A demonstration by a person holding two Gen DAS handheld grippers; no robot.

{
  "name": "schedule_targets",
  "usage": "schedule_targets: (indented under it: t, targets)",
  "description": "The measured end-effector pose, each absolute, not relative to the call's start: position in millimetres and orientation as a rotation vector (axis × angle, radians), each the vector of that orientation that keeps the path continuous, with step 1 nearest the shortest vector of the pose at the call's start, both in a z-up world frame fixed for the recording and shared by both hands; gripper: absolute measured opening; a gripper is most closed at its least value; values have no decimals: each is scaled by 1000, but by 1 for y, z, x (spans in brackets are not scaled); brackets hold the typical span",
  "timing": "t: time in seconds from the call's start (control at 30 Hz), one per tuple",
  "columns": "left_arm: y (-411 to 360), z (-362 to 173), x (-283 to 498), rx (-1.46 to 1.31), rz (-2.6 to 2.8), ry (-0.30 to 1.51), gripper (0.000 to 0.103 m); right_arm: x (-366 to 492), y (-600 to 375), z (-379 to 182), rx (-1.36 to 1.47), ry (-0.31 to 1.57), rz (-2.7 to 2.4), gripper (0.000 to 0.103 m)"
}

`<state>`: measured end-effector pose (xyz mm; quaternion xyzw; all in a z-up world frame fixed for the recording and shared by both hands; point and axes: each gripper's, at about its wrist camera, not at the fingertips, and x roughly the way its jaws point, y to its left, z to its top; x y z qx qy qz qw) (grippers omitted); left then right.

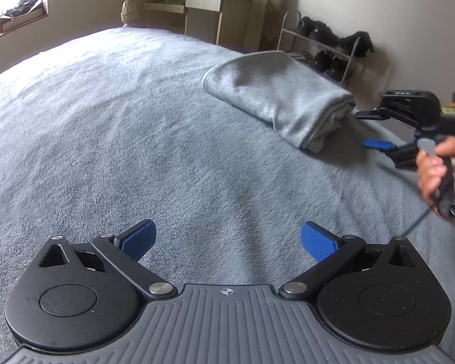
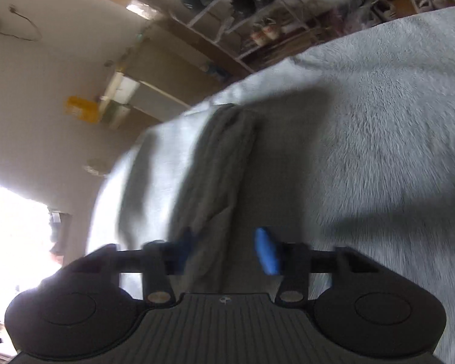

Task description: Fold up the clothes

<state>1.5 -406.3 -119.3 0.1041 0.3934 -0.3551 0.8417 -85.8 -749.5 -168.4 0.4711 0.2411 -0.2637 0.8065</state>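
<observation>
The grey garment [image 1: 276, 97] lay folded on the bed [image 1: 121, 139], both the left gripper [image 1: 227, 242] and right gripper [image 2: 227, 250] with jaws wide apart and empty, so folding looked complete.

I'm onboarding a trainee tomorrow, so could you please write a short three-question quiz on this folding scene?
1. True or false: the left gripper is clamped on the folded grey garment.
2. Multiple choice: the garment lies on A) a desk, B) the grey bedspread, C) a shoe rack.
3. Fill in: the right gripper has its fingers ____ at the garment's near end.

Key
1. False; it is open over bare bedspread.
2. B.
3. Open, with nothing gripped.
</observation>
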Motion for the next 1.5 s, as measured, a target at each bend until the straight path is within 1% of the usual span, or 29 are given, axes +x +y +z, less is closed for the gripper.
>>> schedule_targets:
  t: [0.03, 0.07, 0.13, 0.17, 0.23, 0.33, 0.47, 0.5, 0.53, 0.57, 0.6, 0.63, 0.7, 0.73, 0.83, 0.9, 1.0, 1.03, 1.1, 1.17, 1.2, 1.3, 1.43, 1.5]
  targets:
    - [-407, -121, 2, 226, -745, 832, 103, -79, -758, -175, 1027, 518, -560, 29]
    - [-408, -123, 3, 229, -742, 833, 103, -72, -766, -181, 1047, 520, -555, 24]
    - [-408, -125, 5, 228, -734, 838, 103, -58, -783, -194, 1085, 523, -545, 11]
    - [-408, -127, 6, 227, -731, 843, 103, -50, -791, -200, 1105, 525, -541, 9]
    - [-409, -130, 7, 228, -724, 855, 103, -40, -791, -202, 1077, 501, -488, 5]
    - [-412, -134, 7, 237, -721, 864, 103, -27, -786, -205, 1005, 499, -431, 5]
    - [-416, -133, 8, 233, -722, 861, 103, -51, -791, -212, 1156, 462, -444, 8]
    - [-416, -133, 9, 226, -724, 862, 103, -61, -789, -212, 1205, 449, -449, 16]
    - [-416, -133, 9, 219, -725, 863, 103, -71, -787, -213, 1253, 436, -454, 32]
    - [-416, -132, 10, 213, -727, 866, 103, -78, -781, -213, 1292, 428, -435, 41]
    - [-415, -132, 11, 209, -728, 868, 103, -85, -775, -213, 1329, 420, -413, 54]
    - [-415, -132, 11, 204, -727, 869, 103, -92, -768, -213, 1367, 412, -390, 61]
    - [-414, -131, 13, 197, -727, 871, 103, -100, -755, -210, 1403, 408, -347, 69]
    - [-413, -130, 13, 195, -726, 869, 103, -101, -748, -206, 1399, 414, -327, 70]
    - [-408, -127, 12, 188, -718, 862, 103, -87, -721, -179, 1199, 474, -280, 70]
    - [-404, -124, 12, 182, -712, 857, 103, -73, -692, -159, 944, 531, -275, 66]
    - [-397, -120, 12, 175, -701, 852, 103, -50, -647, -139, 530, 599, -257, 54]
    - [-395, -120, 12, 173, -699, 851, 103, -44, -635, -137, 441, 613, -249, 47]
    - [-391, -119, 12, 171, -693, 850, 103, -33, -618, -140, 317, 635, -250, 41]
    - [-389, -119, 12, 170, -687, 852, 103, -21, -612, -146, 251, 641, -268, 37]
    - [-388, -118, 12, 170, -684, 854, 103, -17, -612, -149, 242, 635, -271, 32]
    - [-387, -117, 9, 176, -688, 848, 103, -8, -613, -148, 187, 618, -273, 0]
    - [-386, -116, 9, 182, -695, 840, 103, -14, -602, -128, -2, 608, -261, 0]
    - [-385, -118, 12, 177, -684, 849, 103, -15, -598, -129, -120, 621, -283, 0]
